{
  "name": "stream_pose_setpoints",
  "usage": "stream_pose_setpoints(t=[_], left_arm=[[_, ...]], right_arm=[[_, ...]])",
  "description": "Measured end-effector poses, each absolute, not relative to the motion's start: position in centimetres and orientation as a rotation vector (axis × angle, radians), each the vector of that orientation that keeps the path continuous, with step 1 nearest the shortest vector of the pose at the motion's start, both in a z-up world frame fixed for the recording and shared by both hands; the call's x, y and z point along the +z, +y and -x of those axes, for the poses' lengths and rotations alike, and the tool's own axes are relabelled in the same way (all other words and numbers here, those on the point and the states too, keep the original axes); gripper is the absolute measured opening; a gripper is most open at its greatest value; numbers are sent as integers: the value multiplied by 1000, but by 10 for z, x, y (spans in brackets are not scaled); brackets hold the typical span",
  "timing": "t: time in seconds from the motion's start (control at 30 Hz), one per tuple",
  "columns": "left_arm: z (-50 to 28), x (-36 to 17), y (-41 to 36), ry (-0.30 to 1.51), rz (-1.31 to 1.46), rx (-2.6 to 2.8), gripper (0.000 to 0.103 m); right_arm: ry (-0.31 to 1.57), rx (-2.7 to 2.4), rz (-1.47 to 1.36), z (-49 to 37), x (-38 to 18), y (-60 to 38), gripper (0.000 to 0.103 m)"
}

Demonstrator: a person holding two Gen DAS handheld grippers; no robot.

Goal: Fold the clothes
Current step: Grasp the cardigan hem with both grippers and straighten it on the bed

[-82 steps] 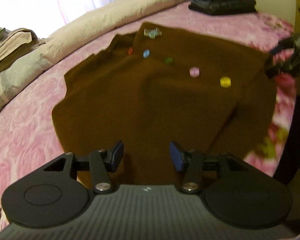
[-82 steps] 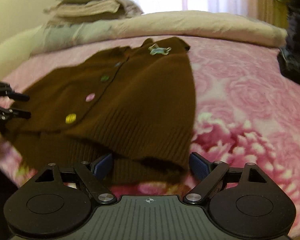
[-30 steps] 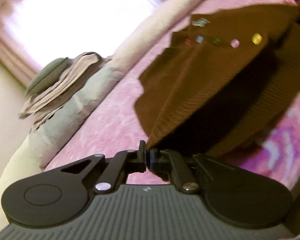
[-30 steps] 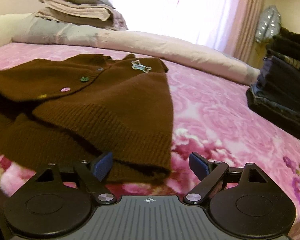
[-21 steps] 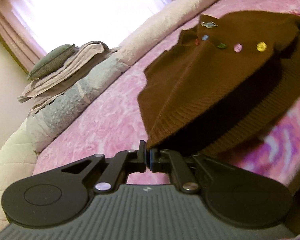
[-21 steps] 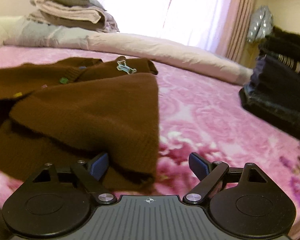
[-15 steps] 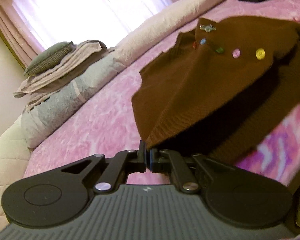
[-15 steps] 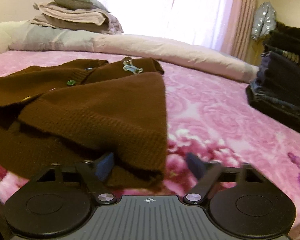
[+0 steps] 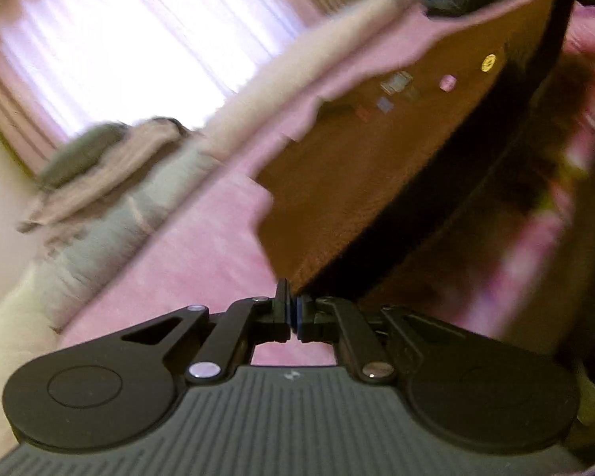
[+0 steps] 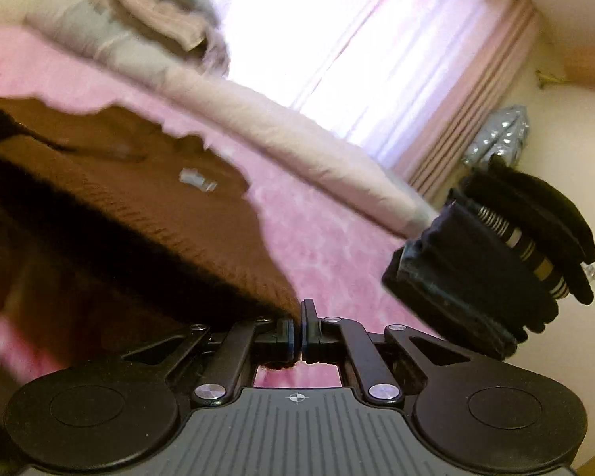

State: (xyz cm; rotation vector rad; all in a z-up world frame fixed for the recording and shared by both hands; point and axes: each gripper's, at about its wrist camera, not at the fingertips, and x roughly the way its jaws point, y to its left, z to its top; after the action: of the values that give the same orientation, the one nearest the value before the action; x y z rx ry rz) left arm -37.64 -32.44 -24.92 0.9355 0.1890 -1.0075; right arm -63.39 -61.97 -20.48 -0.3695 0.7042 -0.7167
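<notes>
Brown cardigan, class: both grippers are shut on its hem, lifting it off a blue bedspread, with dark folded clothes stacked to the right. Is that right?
One thing is wrong: the bedspread is pink, not blue, as the right wrist view shows. The rest holds: the left gripper and right gripper are each shut on the brown cardigan, lifting its hem, and the dark folded clothes sit to the right.

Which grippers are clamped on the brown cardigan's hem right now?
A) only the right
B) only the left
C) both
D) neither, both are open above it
C: the left gripper is shut on one bottom corner of the brown cardigan, and the right gripper is shut on the other corner, with the knit hem raised off the pink bedspread.
</notes>
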Motion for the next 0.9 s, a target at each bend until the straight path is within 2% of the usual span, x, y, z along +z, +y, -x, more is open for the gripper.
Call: stream_pose_setpoints(t=[0.17,0.33,0.37,0.4,0.43,0.47,0.63,0.8,0.9], left_arm=[[390,-274,-318,255,-996,-1033,3],[391,-265,-312,269,-986,-1070,3],[392,-263,-310,276,-983,-1082,3],[392,-262,-308,285,-982,-1091,3],[392,-260,-305,295,-980,-1099,5],[393,-259,-302,303,-974,-1105,6],[390,-245,-281,341,-899,-1138,7],[377,-221,-273,303,-795,-1085,9],[368,-212,-283,308,-746,-1075,17]], right_arm=[[824,-655,284,636,-248,-609,2],[837,-660,262,641,-247,-602,2],[836,-661,261,642,-245,-601,11],[833,-667,260,645,-244,-600,29],[829,-684,259,650,-242,-599,69],[824,-695,251,655,-240,-598,83],[768,-702,151,676,-221,-595,83],[651,-663,89,669,-195,-597,83],[601,-624,57,654,-184,-600,83]])
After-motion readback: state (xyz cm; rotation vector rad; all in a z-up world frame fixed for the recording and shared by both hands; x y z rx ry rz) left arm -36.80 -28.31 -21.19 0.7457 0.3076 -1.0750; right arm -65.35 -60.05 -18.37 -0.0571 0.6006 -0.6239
